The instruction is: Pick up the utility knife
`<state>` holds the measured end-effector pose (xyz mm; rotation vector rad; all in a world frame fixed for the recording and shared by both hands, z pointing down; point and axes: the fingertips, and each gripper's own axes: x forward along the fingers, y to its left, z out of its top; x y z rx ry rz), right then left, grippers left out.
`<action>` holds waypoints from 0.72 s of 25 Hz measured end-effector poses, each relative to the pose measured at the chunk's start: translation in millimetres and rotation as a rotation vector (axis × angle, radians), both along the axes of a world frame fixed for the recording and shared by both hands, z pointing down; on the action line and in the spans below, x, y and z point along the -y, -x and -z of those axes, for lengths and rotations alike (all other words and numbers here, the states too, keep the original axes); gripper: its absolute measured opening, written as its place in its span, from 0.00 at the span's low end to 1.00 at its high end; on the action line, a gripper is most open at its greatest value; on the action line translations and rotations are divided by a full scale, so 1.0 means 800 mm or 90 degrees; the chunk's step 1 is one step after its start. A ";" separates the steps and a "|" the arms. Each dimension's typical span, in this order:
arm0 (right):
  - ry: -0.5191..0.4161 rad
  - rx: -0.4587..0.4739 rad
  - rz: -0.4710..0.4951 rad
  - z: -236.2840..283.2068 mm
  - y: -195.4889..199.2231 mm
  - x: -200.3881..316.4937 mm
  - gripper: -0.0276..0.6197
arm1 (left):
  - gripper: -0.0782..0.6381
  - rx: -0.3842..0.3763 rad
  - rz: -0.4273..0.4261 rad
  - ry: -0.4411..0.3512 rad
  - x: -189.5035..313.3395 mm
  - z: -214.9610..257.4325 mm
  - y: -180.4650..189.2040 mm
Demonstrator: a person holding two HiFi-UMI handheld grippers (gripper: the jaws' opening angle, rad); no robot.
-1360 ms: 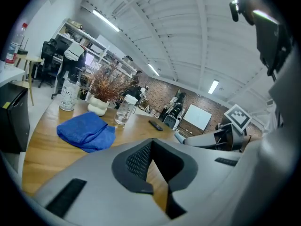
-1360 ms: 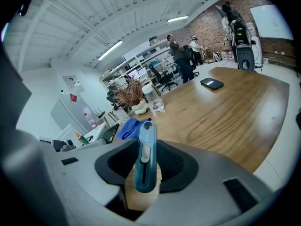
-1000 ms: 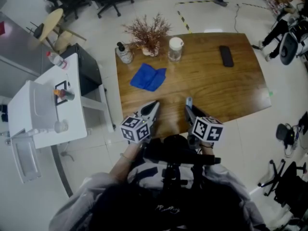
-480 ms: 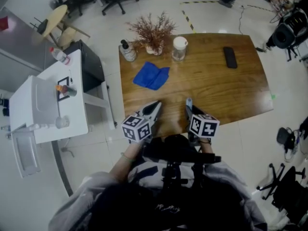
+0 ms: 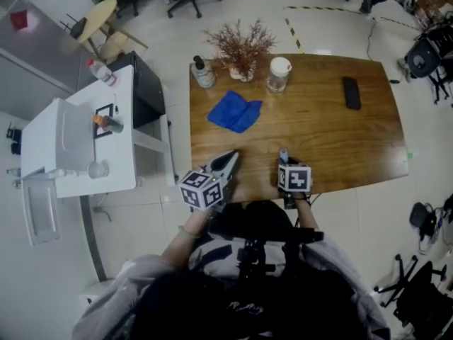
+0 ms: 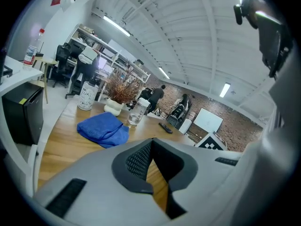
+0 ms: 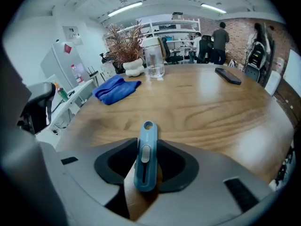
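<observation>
— One wooden table is shown, with a blue cloth laid toward its far left corner. Which step is in hand?

— The grasp is judged made. Over the near edge, the left gripper is seen with its jaws together and nothing between them. The right gripper is clamped on the utility knife, whose holed end is pointed away across the table.

— What is called for next?

— A steady squeeze and a lift are likely needed. Whether the knife is already clear of the wood cannot be told.
</observation>
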<state>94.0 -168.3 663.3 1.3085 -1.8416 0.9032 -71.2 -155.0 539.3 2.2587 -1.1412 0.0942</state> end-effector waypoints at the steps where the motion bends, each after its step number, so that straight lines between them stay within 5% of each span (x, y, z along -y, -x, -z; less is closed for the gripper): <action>1: 0.002 0.000 -0.002 -0.001 -0.002 -0.002 0.28 | 0.12 0.000 0.001 0.001 0.000 -0.001 0.001; 7: -0.073 0.066 -0.064 0.060 -0.018 0.004 0.29 | 0.12 -0.003 -0.005 0.002 0.000 0.000 -0.005; 12: -0.135 0.208 -0.134 0.133 -0.024 -0.007 0.26 | 0.12 -0.009 -0.024 0.003 0.002 -0.002 -0.021; 18: -0.199 0.272 -0.176 0.190 -0.040 -0.023 0.08 | 0.12 -0.016 -0.053 -0.001 0.003 -0.001 -0.044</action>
